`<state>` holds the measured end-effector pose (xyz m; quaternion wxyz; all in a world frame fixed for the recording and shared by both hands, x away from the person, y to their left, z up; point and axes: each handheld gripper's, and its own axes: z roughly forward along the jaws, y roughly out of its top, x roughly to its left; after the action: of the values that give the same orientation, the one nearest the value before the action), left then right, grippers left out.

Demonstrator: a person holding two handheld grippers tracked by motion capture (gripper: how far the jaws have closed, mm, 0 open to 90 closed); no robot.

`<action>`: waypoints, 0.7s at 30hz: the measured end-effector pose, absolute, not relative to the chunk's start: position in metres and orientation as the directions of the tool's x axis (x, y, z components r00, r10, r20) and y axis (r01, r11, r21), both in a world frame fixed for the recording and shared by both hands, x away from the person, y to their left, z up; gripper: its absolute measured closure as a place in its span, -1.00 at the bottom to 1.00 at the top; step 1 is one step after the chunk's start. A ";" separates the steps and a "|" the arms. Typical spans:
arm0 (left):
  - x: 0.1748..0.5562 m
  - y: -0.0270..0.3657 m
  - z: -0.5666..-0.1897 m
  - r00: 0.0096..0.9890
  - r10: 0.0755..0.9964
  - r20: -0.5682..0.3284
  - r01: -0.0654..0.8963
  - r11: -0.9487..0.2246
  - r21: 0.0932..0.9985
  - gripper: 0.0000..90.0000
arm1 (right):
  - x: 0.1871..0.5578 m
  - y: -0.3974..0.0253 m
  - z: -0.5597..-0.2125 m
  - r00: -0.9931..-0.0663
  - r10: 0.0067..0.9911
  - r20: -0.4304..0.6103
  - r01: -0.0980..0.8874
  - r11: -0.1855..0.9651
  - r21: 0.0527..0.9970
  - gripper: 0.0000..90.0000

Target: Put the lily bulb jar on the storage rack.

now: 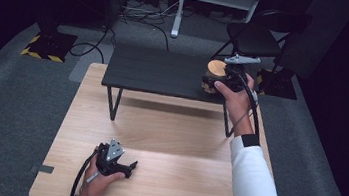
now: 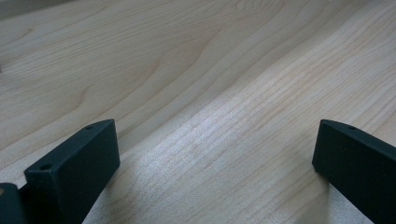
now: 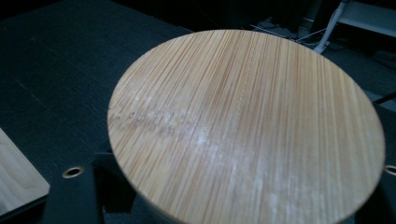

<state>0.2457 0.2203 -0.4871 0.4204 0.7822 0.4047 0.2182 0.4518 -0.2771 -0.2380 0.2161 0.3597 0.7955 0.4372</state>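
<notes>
1. Jar (image 1: 214,75) w/ bamboo lid (image 3: 243,126) sits on the dark shelf (image 1: 155,71), right end.
2. Right gripper (image 1: 230,79) around jar; grip looks closed, lift not begun.
3. Left gripper (image 1: 121,164) released, idle on table (image 1: 177,179).

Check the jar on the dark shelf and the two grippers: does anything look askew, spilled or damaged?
Nothing stands out. The jar stands upright on the dark shelf, its bamboo lid seated flat. The right gripper brackets it; the left gripper rests open on the wooden table.
</notes>
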 end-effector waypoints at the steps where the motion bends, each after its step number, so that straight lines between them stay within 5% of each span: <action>1: 0.246 0.220 -0.487 0.577 0.817 0.001 0.450 -0.319 0.834 -0.99 | 0.451 -0.276 -0.238 -0.648 0.761 -0.035 0.381 0.364 0.850 -0.44; 4: 0.246 0.220 -0.487 0.577 0.817 0.001 0.450 -0.318 0.834 -0.99 | 0.451 -0.276 -0.239 -0.649 0.760 -0.035 0.378 0.362 0.852 -0.46; 7: 0.246 0.220 -0.487 0.577 0.817 0.001 0.450 -0.318 0.834 -0.99 | 0.453 -0.276 -0.239 -0.647 0.762 -0.031 0.381 0.358 0.853 -0.80; 21: 0.246 0.220 -0.487 0.577 0.817 0.001 0.450 -0.318 0.834 -0.99 | 0.401 -0.315 -0.226 -0.661 0.743 -0.107 0.275 0.373 0.886 -0.90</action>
<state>0.2458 0.2203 -0.4871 0.4205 0.7821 0.4049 0.2181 0.4010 -0.3148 -0.2265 0.2554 0.3229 0.7881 0.4575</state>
